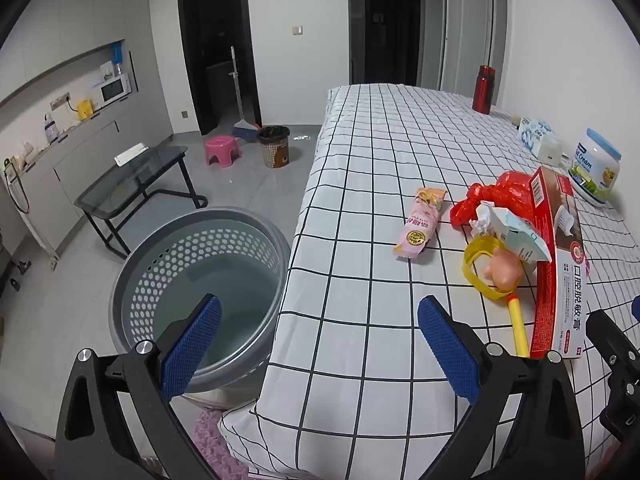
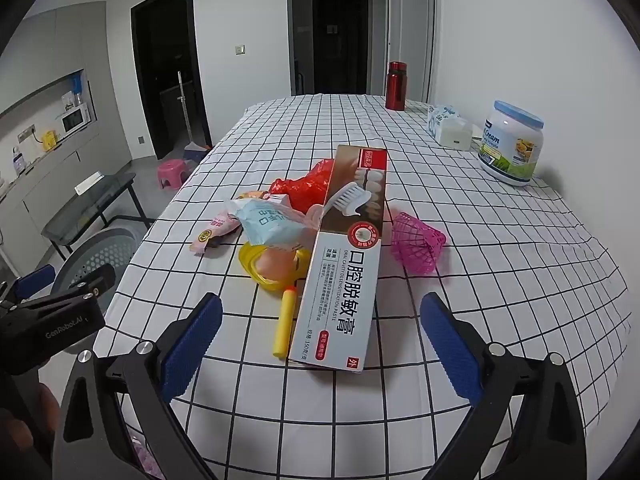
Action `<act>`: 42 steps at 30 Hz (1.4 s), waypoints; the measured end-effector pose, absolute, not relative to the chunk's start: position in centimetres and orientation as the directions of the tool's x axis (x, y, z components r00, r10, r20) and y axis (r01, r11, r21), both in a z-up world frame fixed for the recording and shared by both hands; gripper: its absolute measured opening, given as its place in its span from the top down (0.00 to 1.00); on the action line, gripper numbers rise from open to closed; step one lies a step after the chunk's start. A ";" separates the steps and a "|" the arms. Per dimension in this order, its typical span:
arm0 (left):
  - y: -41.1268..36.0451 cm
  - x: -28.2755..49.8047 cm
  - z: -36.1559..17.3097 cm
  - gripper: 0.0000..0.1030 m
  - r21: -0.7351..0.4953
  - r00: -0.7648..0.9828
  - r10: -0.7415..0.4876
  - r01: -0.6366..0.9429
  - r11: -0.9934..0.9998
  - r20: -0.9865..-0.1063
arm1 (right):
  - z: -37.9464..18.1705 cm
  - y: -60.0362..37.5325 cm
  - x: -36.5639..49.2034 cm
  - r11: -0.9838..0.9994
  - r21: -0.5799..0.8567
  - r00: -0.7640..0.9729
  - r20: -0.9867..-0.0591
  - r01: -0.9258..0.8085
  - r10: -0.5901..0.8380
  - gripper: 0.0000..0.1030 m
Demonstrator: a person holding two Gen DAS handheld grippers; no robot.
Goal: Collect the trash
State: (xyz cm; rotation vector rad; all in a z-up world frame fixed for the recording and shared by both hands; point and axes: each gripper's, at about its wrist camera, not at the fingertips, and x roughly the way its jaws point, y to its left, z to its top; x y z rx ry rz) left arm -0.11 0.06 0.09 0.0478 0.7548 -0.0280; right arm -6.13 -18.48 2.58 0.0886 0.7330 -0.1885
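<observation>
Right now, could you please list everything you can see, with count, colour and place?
toothpaste box: one, red and white, table centre, over the pile
plastic bag: one, red, behind the box
snack wrapper: one, pink, left of the pile
pouch: one, light blue, on the pile
toy: one, yellow, beside the box
net basket: one, pink, right of the box
jar: one, white, blue lid, far right
bottle: one, red, far end
laundry basket: one, grey, on floor
left gripper: open
right gripper: open

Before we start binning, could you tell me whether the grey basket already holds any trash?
No, the grey basket shows only its bare floor in the left wrist view.
</observation>
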 end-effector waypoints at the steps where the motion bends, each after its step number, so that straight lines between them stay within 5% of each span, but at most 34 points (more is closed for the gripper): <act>1: 0.1 -0.1 0.1 0.06 0.034 0.727 -0.008 0.043 0.998 -0.686 | 2.6 -18.4 -6.2 0.980 0.014 0.726 -0.674 0.200 -0.139 0.08; 42: 0.2 -1.1 1.7 0.06 0.054 0.737 0.010 0.036 0.998 -0.676 | 3.1 -18.9 -6.5 0.980 0.036 0.734 -0.668 0.195 -0.121 0.08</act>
